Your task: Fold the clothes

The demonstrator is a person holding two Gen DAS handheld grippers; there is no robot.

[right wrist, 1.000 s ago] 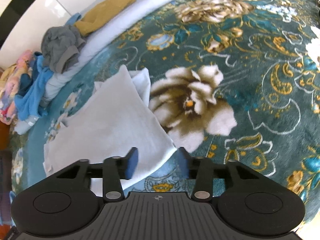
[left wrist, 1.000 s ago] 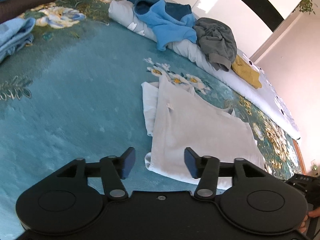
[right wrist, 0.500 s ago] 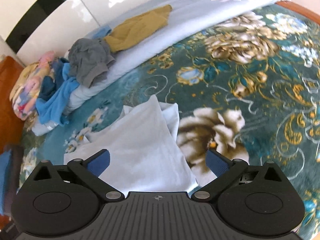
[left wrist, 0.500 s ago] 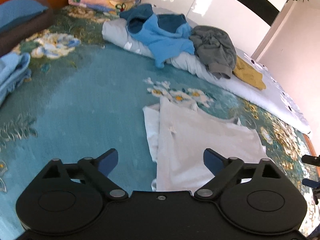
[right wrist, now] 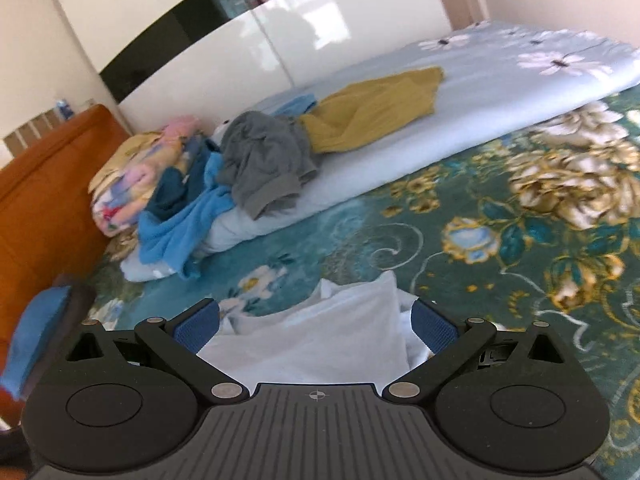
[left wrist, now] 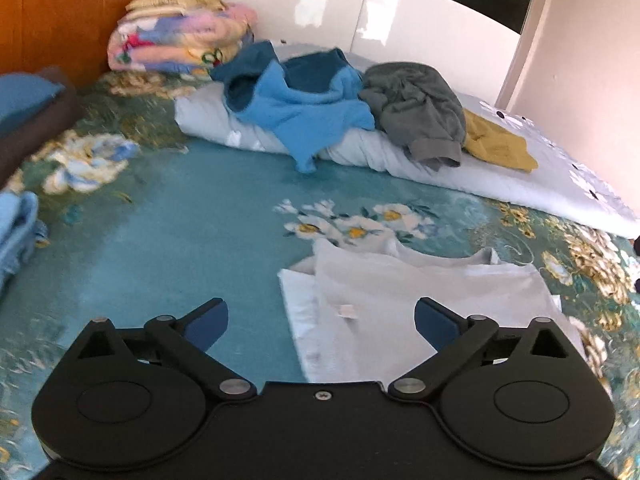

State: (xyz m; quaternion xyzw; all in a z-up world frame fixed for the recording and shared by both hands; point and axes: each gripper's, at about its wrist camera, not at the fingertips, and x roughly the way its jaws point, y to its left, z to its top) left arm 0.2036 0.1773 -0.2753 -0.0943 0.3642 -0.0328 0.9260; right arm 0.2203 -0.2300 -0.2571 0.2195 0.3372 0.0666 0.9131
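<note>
Left gripper (left wrist: 321, 322): I see its jaws spread wide, just opened further, gripping nothing.
Right gripper (right wrist: 316, 326): I have it fully spread, nothing pinched; cloth lies below the gap.
White garment (left wrist: 420, 304): folded flat on the floral bedspread (left wrist: 180, 240), near its front edge.
Unfolded pile: blue top (left wrist: 304, 112), grey garment (left wrist: 416, 108), mustard piece (left wrist: 500, 146) along the far edge on the pale quilt (left wrist: 540, 184).

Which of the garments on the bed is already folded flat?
The white garment on the teal bedspread; the blue, grey and mustard ones lie crumpled on the pale quilt.
</note>
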